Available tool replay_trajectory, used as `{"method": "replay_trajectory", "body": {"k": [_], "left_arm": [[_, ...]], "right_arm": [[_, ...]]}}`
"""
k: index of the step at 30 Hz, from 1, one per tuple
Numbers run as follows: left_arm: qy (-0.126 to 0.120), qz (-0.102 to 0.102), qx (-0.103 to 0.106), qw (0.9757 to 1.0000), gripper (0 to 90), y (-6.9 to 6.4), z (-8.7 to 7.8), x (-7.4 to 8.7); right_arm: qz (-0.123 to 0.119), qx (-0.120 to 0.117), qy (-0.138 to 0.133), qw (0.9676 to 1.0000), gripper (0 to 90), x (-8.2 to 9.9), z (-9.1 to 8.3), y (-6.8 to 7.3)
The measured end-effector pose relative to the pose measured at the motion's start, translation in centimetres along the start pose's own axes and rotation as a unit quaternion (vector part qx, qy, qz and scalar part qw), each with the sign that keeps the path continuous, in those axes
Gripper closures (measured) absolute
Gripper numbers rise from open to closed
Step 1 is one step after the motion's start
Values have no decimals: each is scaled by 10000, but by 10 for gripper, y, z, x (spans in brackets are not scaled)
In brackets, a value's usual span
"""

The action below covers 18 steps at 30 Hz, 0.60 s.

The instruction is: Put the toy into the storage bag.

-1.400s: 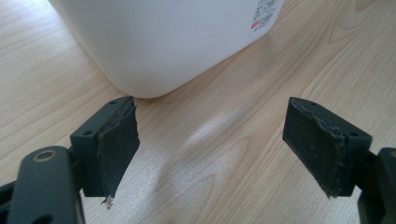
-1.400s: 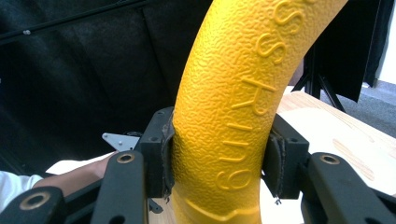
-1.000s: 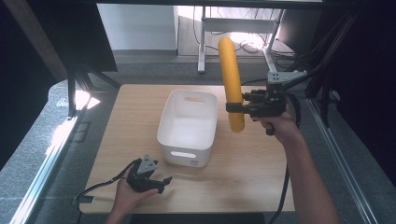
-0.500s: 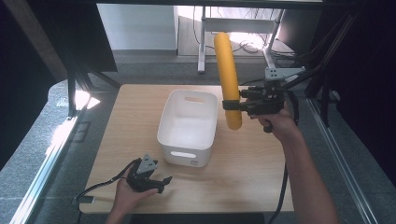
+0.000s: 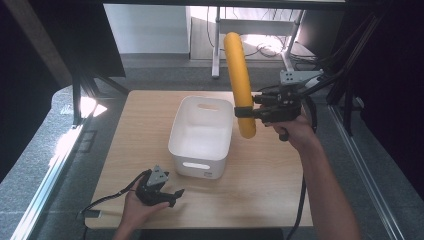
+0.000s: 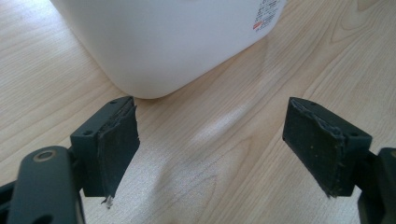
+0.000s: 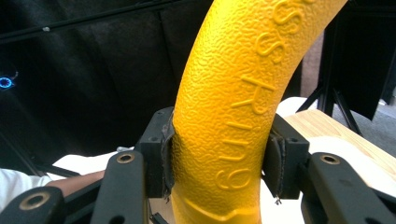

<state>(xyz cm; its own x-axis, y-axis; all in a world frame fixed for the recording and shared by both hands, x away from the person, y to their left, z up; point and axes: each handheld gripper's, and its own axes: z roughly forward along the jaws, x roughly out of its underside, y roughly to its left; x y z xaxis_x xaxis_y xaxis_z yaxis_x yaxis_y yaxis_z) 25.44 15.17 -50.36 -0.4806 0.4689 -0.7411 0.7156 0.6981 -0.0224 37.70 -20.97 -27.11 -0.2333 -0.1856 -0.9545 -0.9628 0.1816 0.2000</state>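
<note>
A long yellow foam tube [image 5: 239, 80] stands nearly upright in the air beside the right rim of a white plastic bin [image 5: 186, 145]. My right gripper [image 5: 243, 112] is shut on the tube near its lower end. In the right gripper view the black pads [image 7: 166, 151] press both sides of the textured yellow tube [image 7: 233, 102], which carries raised lettering. My left gripper [image 5: 176, 196] rests on the table near the front edge, in front of the bin. In the left gripper view its jaws stand wide apart with nothing between the pads [image 6: 119, 140], facing the bin's lower corner [image 6: 154, 51].
The wooden table [image 5: 280, 190] has bare room to the right of the bin and in front of it. Black frame posts and cables stand at the table's far and right sides. A metal rail [image 5: 47, 185] runs along the left.
The right gripper has carried the yellow tube a little to the left, toward the bin's right rim. The left gripper has stayed where it was.
</note>
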Motion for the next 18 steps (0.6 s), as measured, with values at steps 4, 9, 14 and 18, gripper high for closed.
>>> {"method": "replay_trajectory", "body": {"k": [4, 9, 14, 18], "left_arm": [[2, -7, -3, 10000, 184, 0, 0, 0], [-1, 15, -7, 10000, 184, 0, 0, 0], [-8, 15, -9, 10000, 184, 0, -1, 0], [-18, 7, -20, 10000, 184, 0, -1, 0]], "right_arm": [[-27, -60, 42, 10000, 509, -2, 6, 2], [-32, -140, 42, 9999, 509, -4, 14, 2], [-57, -239, 78, 9997, 509, -6, 22, 3], [-73, -304, 67, 9995, 509, -7, 27, 3]]}}
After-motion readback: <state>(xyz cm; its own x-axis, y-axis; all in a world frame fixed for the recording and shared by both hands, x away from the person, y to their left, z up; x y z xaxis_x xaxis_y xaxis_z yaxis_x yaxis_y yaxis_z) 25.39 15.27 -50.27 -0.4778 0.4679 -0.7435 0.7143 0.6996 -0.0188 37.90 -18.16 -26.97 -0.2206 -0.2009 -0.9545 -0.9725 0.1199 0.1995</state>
